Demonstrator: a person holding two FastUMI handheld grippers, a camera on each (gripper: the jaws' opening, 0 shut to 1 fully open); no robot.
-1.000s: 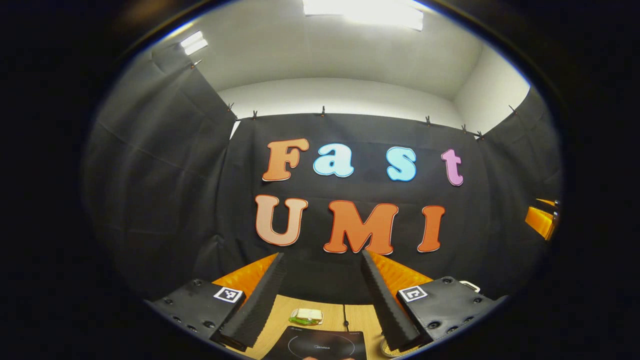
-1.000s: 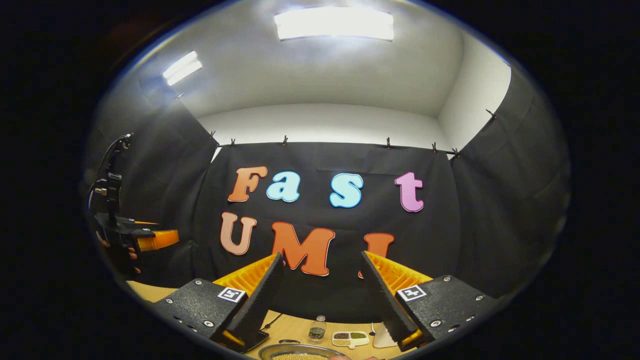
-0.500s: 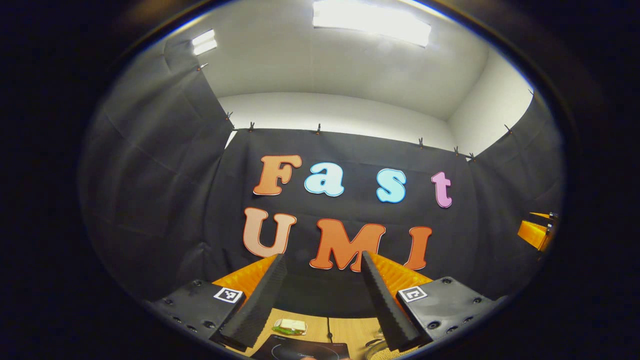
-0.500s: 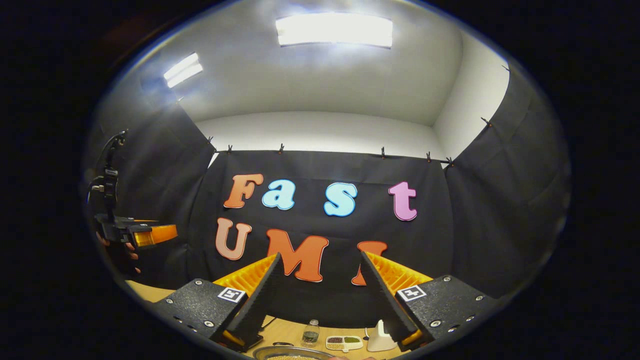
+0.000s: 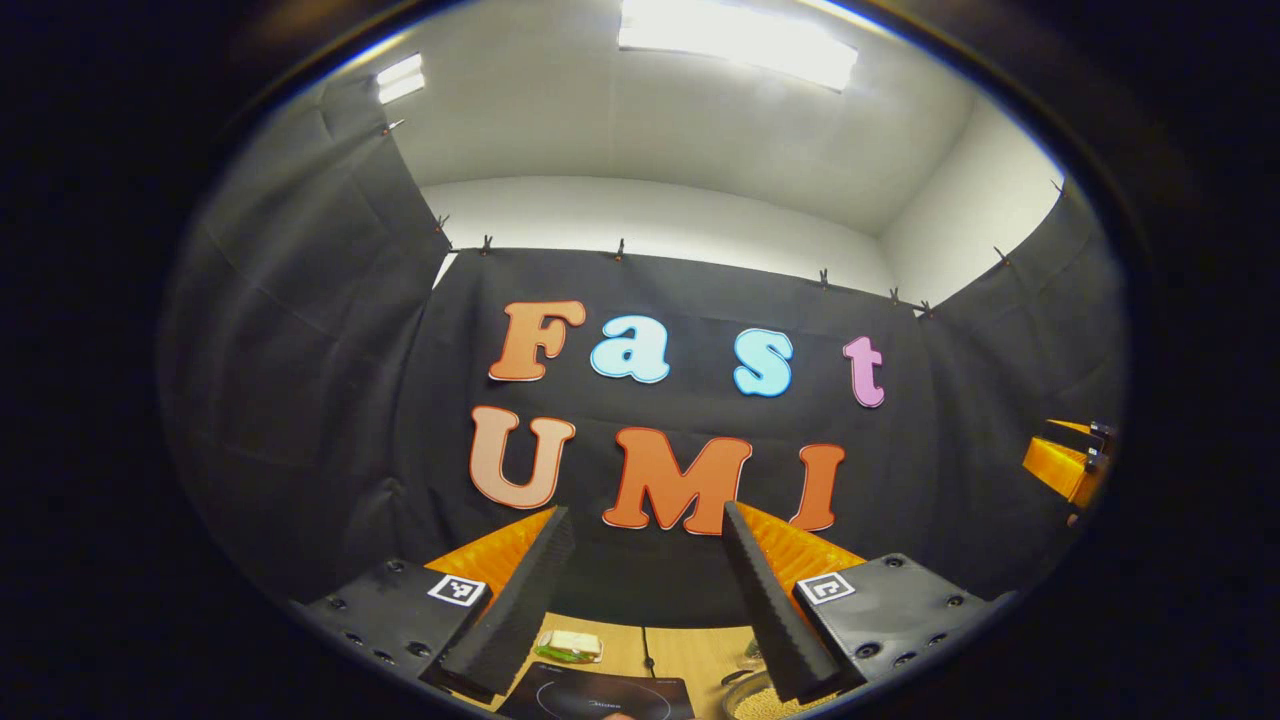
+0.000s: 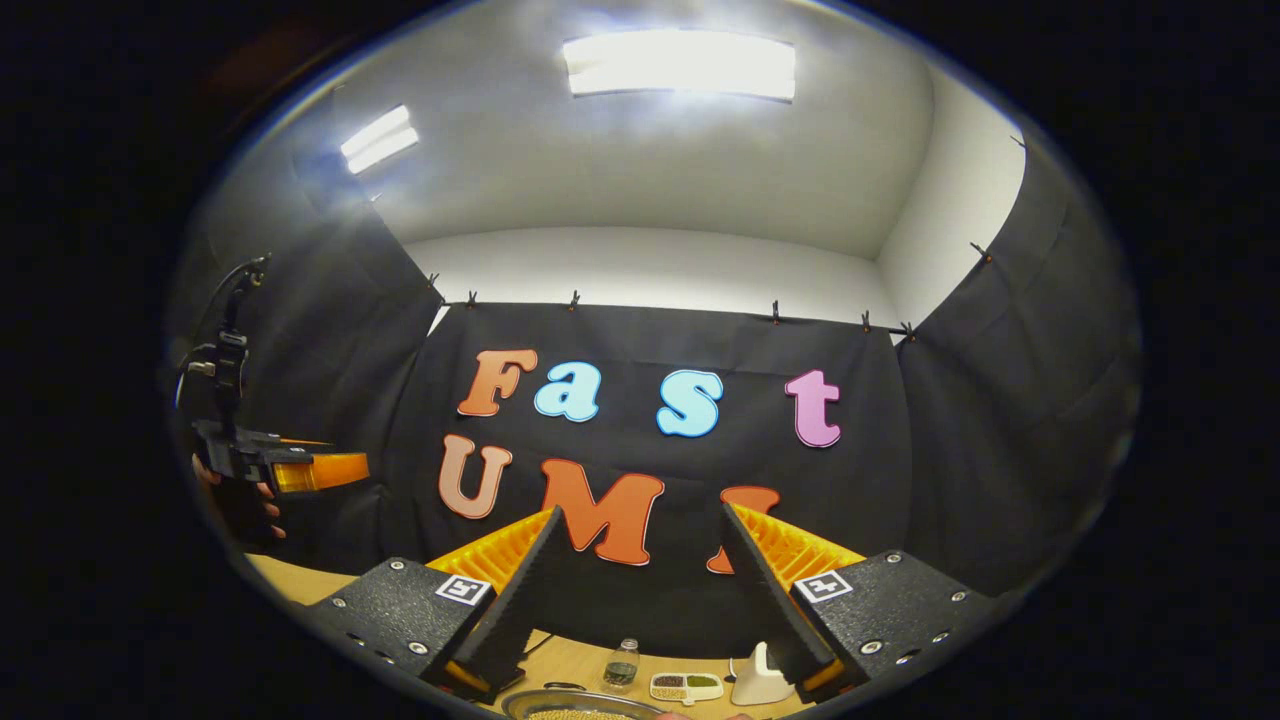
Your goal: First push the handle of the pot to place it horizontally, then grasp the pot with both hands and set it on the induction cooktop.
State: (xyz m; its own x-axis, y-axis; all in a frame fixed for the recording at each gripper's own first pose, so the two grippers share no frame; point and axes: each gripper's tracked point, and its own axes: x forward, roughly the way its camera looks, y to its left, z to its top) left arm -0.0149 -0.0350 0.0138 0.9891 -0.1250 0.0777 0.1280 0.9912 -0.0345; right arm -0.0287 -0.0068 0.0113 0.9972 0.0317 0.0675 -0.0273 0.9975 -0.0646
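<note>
My left gripper [image 5: 642, 513] is held open above the table, pointing at the booth wall with nothing between its fingers. Below it lies the black induction cooktop [image 5: 600, 698], and the metal pot [image 5: 752, 700], filled with pale grains, peeks out by the right finger. My right gripper [image 6: 640, 512] is also open and holds nothing, with the pot's rim [image 6: 575, 706] at the bottom edge beneath it. The pot's handle is hidden. In the right gripper view the left gripper [image 6: 300, 470] shows far left in a hand. The right gripper's orange side [image 5: 1062, 466] shows far right.
A green and white packet [image 5: 572, 645] lies on the wooden table [image 5: 690, 655] behind the cooktop. A small bottle [image 6: 620, 665], a white dish of beans [image 6: 686, 686] and a white object [image 6: 758, 678] stand along the back, near the black cloth wall.
Both views have tilted up slightly and drifted, so a little less of the table shows. Both grippers stay open and hold nothing.
</note>
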